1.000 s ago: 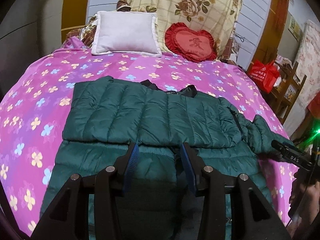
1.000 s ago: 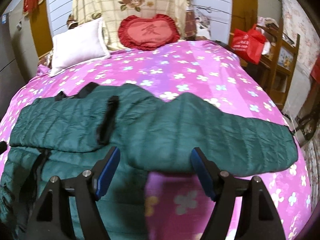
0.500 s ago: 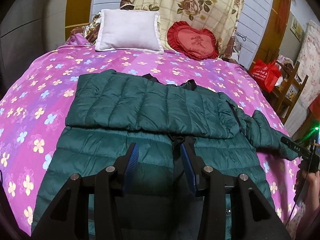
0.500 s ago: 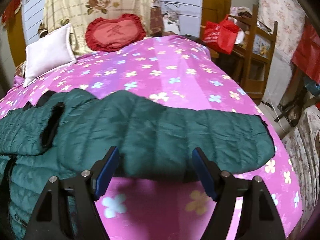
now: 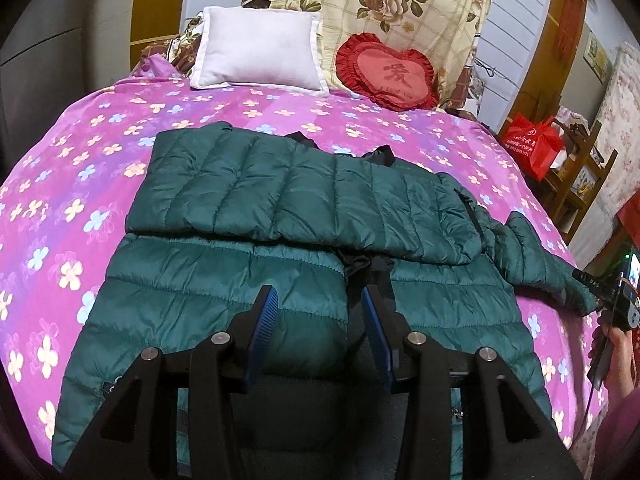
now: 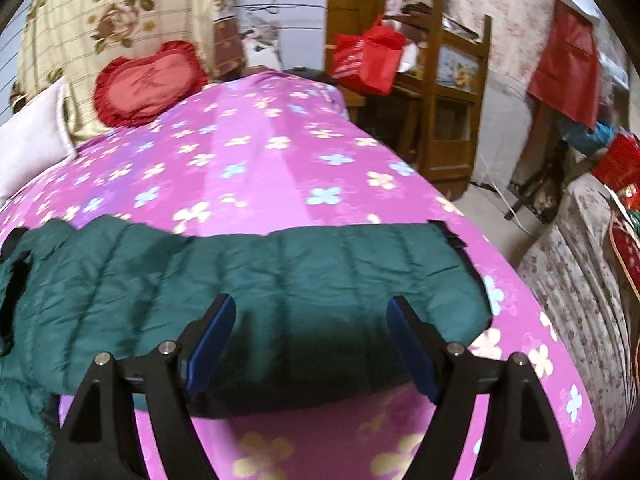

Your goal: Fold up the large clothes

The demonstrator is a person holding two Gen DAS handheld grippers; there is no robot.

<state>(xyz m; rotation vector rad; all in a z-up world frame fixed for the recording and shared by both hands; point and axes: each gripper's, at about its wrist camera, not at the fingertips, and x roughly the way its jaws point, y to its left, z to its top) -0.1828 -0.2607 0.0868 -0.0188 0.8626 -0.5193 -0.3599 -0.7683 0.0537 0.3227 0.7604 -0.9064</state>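
Jacket [image 5: 280, 216]: green quilted, flat on pink flowered bedspread [image 5: 60, 184], one sleeve folded across chest, other sleeve [image 6: 320, 280] stretched sideways | right gripper [image 6: 310, 344]: over that sleeve, jaws just widening, gripping nothing | left gripper [image 5: 316, 336]: released, over hem | white pillow [image 5: 260, 54] beyond

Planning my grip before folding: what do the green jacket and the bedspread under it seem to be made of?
Jacket: looks like a thin synthetic shell, maybe nylon, over puffy filling; it has stitched quilt channels and a faint sheen, so it is probably slippery. Bedspread: appears a smooth printed woven cloth, cotton or polyester, matte with pink ground and flowers; I cannot tell which fibre.
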